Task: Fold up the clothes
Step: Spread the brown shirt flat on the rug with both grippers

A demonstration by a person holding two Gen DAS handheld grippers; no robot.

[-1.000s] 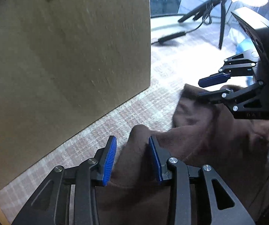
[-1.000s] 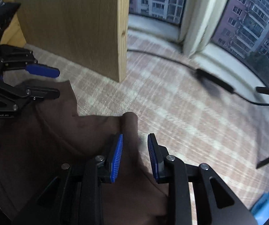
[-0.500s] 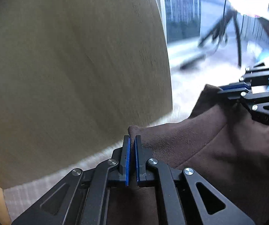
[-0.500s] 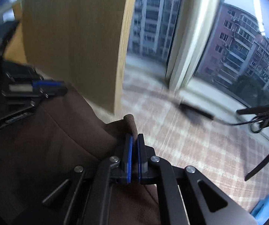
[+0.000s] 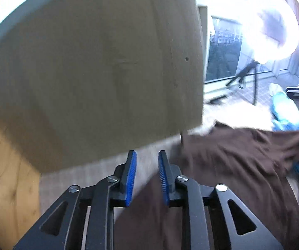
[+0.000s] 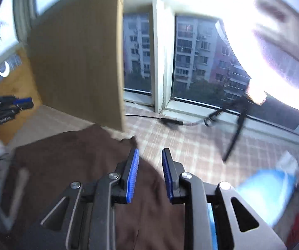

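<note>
The brown garment (image 5: 239,162) lies spread on the checked cloth surface (image 6: 191,145), its far edge close to the upright wooden panel (image 5: 97,73). The left gripper (image 5: 147,175) is spread with nothing between its blue pads; the right gripper (image 6: 149,173) is also spread and empty, above the garment's right edge. Both views are blurred, so I cannot tell how many layers the cloth has. For a good fold, I judge that each gripper should pinch one corner only, at equal height, and pull the edge flat. No container is clearly visible; a blue object (image 6: 268,189) at the right is too blurred to name.
</note>
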